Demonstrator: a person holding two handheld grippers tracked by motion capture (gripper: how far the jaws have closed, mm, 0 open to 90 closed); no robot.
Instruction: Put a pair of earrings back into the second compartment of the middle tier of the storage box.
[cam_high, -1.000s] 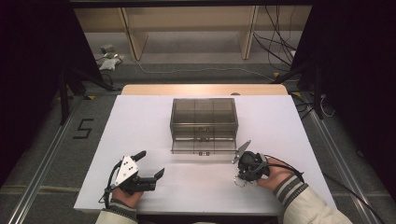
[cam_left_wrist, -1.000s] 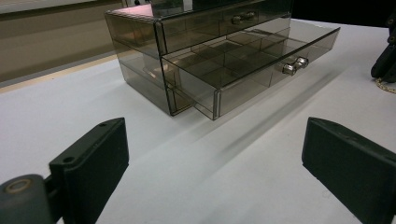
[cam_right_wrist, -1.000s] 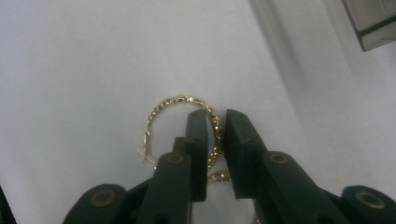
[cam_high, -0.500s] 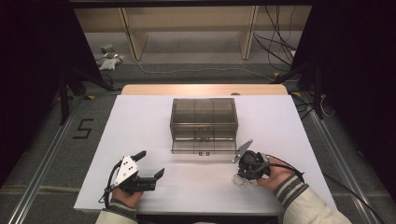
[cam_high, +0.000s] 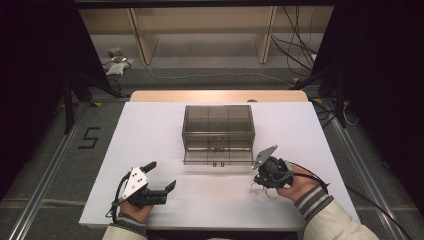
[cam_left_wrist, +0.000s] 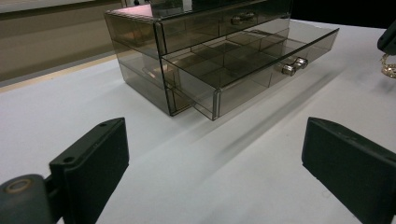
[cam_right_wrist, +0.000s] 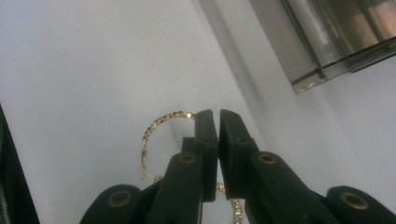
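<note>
Nearest the person, the left gripper (cam_high: 161, 176) rests low on the white bench (cam_high: 150, 130) at the near left, its jaws spread wide apart with nothing between them; in the left gripper view they frame bare bench surface. At the near right, the right gripper (cam_high: 261, 179) is tipped down toward the bench, and in the right gripper view its jaws stand pressed nearly together on a thin gold bracelet (cam_right_wrist: 161, 122), a beaded hoop whose arc curves out to the left of the jaws and runs on beneath them. In the high view the bracelet (cam_high: 262, 190) shows faintly on the bench just under that gripper; whether it is already clear of the surface I cannot tell. Farther off, in the middle of the bench, stands a smoky clear drawer organizer (cam_high: 218, 122), and its bottom drawer (cam_high: 218, 156) is pulled out toward the person, with small metal knobs (cam_left_wrist: 293, 66) on its front and dividers inside. The step in hand looks like the pickup of the bracelet, just pinched. The next move would call for lifting it without letting the thin chain slip from the narrow pinch, carrying it forward and left over the open drawer's front wall, and letting go above one compartment so that the hoop does not catch the rim.
</note>
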